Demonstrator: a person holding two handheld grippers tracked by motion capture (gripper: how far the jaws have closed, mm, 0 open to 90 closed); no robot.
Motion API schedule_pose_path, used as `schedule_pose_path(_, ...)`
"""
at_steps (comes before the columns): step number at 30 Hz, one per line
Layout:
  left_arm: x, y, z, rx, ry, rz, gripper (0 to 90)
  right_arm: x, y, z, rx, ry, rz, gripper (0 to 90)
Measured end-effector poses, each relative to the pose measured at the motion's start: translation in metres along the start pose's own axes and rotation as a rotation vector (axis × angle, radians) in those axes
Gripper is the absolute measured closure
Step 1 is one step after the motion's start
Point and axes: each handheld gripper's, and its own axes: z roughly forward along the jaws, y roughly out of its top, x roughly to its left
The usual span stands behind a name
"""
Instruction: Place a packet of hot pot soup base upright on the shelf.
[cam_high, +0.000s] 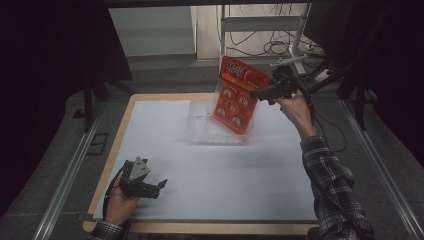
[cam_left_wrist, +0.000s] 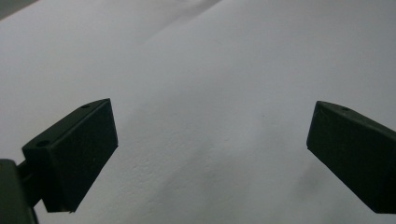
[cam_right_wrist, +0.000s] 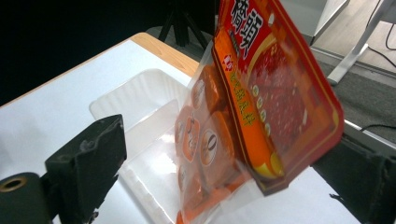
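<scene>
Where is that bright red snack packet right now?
In the high view the red packet hangs tilted at the far right of the table, its lower end over the clear plastic tray, beside the right gripper.

Red-orange snack bag (cam_high: 236, 95): glossy header printed with large characters, clear lower section showing round-labelled orange pieces inside. It is off the table, tilted, header uppermost and lower end hanging over the tray; contact with the tray cannot be confirmed. Clear plastic tray (cam_high: 200, 120): shallow, rectangular with rounded corners, resting flat on the white surface toward the far side of the table.
</scene>
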Motion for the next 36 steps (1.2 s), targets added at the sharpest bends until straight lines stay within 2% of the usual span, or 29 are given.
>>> schedule_pose_path(5, 0.0, 0.0, -0.001, -0.006, 0.006, 0.0, 1.3, 0.005, -0.005, -0.004, -0.001, -0.007, -0.006, 3.4)
schedule_pose_path(12, 0.001, 0.001, -0.002, -0.004, -0.006, -0.026, 1.1, 0.013, -0.016, -0.01, -0.014, -0.013, -0.01, 0.7)
schedule_pose_path(18, 0.0, 0.001, -0.001, -0.002, -0.003, -0.025, 1.1, 0.02, -0.029, -0.014, 0.006, -0.036, -0.035, 0.4)
schedule_pose_path(27, 0.0, 0.001, -0.001, -0.002, 0.004, -0.01, 1.0, 0.031, -0.056, -0.017, -0.023, -0.027, -0.034, 0.0)
schedule_pose_path(36, -0.001, 0.001, -0.001, -0.002, 0.011, -0.003, 1.0, 0.042, -0.075, -0.02, -0.04, -0.024, -0.045, 0.0)
